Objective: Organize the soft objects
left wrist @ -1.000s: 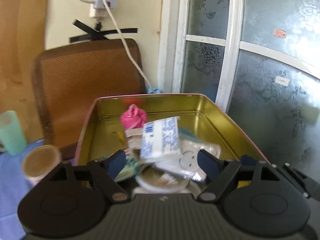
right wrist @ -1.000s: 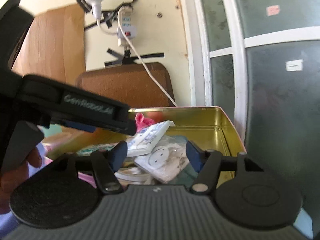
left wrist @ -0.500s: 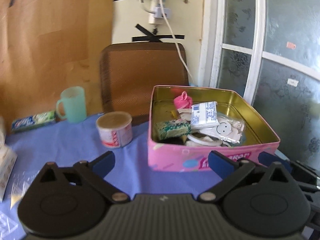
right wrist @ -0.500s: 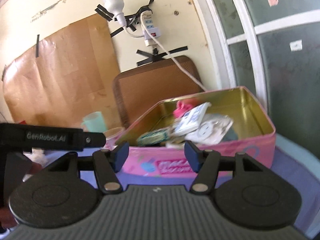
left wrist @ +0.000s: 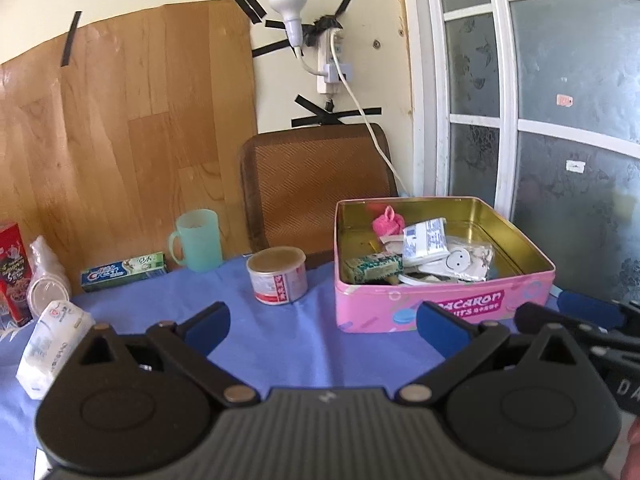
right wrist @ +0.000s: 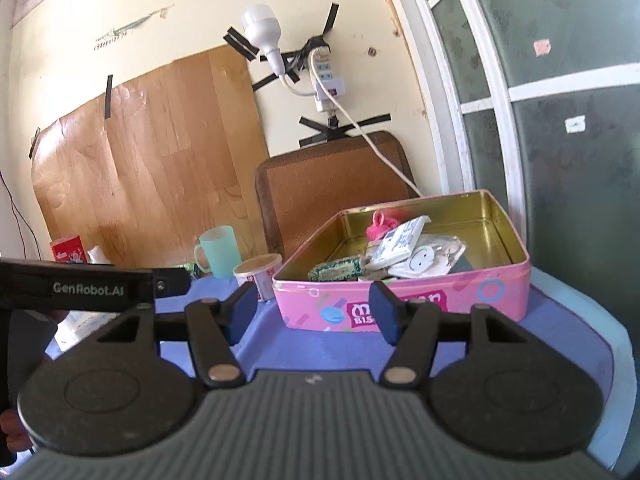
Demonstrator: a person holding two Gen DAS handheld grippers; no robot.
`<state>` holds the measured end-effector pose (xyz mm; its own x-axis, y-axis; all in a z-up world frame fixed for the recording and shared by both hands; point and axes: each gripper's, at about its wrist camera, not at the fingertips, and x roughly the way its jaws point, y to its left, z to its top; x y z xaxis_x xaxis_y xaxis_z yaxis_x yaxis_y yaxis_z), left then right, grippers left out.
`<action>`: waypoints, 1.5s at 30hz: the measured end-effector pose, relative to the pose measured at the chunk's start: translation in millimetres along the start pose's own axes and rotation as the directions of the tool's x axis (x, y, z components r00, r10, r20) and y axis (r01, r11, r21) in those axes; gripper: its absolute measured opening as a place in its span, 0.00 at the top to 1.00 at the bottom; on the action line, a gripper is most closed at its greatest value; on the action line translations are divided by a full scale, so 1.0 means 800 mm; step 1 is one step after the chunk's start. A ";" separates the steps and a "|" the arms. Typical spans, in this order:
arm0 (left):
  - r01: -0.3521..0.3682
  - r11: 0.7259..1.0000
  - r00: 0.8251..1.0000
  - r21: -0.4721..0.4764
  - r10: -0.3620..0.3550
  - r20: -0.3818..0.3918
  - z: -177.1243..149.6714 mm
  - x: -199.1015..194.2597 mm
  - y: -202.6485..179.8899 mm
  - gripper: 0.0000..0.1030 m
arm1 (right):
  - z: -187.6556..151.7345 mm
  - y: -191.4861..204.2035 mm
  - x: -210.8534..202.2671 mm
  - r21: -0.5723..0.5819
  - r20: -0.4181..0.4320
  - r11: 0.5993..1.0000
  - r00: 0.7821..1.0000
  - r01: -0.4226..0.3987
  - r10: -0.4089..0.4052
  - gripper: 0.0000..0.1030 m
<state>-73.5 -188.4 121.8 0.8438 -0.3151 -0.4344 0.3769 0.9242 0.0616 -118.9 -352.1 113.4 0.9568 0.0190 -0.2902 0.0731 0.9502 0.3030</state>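
Observation:
A pink tin box [left wrist: 444, 308] with a gold inside stands on the blue cloth at the right; it also shows in the right wrist view [right wrist: 404, 300]. In it lie a pink knitted piece [left wrist: 387, 220], a white-blue tissue pack [left wrist: 425, 238], a smiley-face packet [left wrist: 460, 262] and a green pack [left wrist: 372, 266]. A white tissue pack [left wrist: 52, 340] lies on the cloth at the far left. My left gripper [left wrist: 322, 326] is open and empty, held back from the box. My right gripper [right wrist: 314, 310] is open and empty in front of the box.
A small tin can [left wrist: 277, 276], a green mug [left wrist: 197, 240], a toothpaste box [left wrist: 124, 272], a red carton [left wrist: 12, 268] and stacked plastic cups [left wrist: 46, 280] stand on the blue cloth. A brown chair back [left wrist: 316, 184] is behind the table. A glass door is at the right.
Both grippers have pulled back and away from over the tin box, so the whole box and the table's left side now show. Both stay open and empty.

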 end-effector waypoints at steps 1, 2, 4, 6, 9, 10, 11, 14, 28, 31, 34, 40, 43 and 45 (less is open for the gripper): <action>0.004 1.000 1.000 -0.009 -0.004 0.000 -0.001 -0.001 0.002 0.00 | 0.001 0.000 -0.002 0.002 0.005 1.000 1.000 0.001 -0.001 0.38; 0.010 1.000 1.000 -0.015 -0.010 -0.001 -0.002 -0.002 0.005 0.00 | 0.002 -0.002 -0.003 0.002 0.009 1.000 1.000 -0.001 0.001 0.38; 0.014 1.000 1.000 -0.015 -0.014 -0.008 -0.006 -0.002 0.005 0.00 | 0.004 -0.005 -0.006 0.005 0.015 1.000 1.000 -0.001 0.001 0.38; 0.015 1.000 1.000 -0.007 -0.016 -0.018 -0.009 -0.001 0.003 0.00 | 0.004 -0.007 -0.009 0.015 0.020 1.000 1.000 0.004 -0.004 0.38; 0.031 0.999 0.999 0.008 -0.031 -0.034 -0.014 0.000 -0.003 0.00 | 0.004 -0.012 -0.011 0.021 0.024 1.000 1.000 -0.001 0.000 0.38; 0.034 0.999 0.999 0.016 -0.033 -0.039 -0.015 0.000 -0.006 0.00 | 0.005 -0.013 -0.011 0.023 0.026 1.000 1.000 -0.001 0.001 0.38; 0.036 0.999 0.998 0.022 -0.035 -0.044 -0.017 0.001 -0.009 0.00 | 0.005 -0.014 -0.012 0.030 0.028 1.000 1.000 -0.001 0.001 0.38; 0.049 0.998 0.997 0.036 -0.046 -0.062 -0.021 0.003 -0.016 0.00 | 0.004 -0.017 -0.011 0.051 0.022 0.999 1.000 -0.011 0.010 0.38; 0.050 0.996 0.992 0.078 -0.040 -0.120 -0.036 0.014 -0.029 0.00 | -0.006 -0.031 -0.011 0.099 0.010 0.995 1.000 0.008 -0.009 0.34; 0.060 0.995 0.990 0.082 -0.049 -0.133 -0.040 0.017 -0.030 0.00 | -0.008 -0.030 -0.009 0.105 0.001 0.994 1.000 0.010 -0.010 0.34; 0.066 0.994 0.988 0.089 -0.052 -0.145 -0.042 0.022 -0.026 0.00 | -0.008 -0.029 -0.003 0.112 -0.004 0.994 1.000 0.014 -0.013 0.33; 0.065 0.997 0.987 0.050 -0.057 -0.151 -0.041 0.035 0.000 0.00 | -0.007 -0.027 0.019 0.130 -0.012 0.991 1.000 0.010 -0.009 0.32; 0.055 0.998 0.986 0.031 -0.049 -0.162 -0.044 0.046 0.012 0.00 | -0.010 -0.020 0.032 0.113 -0.033 0.994 0.999 0.013 -0.010 0.31; 0.041 0.999 0.985 0.027 -0.036 -0.169 -0.046 0.052 0.019 0.00 | -0.012 -0.016 0.041 0.110 -0.046 0.994 0.999 0.014 -0.009 0.31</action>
<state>-47.1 -179.4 71.4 0.7528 -0.3074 -0.5821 0.4217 0.9042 0.0680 -91.4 -361.0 91.3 0.9421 0.0249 -0.3343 0.1168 0.9103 0.3970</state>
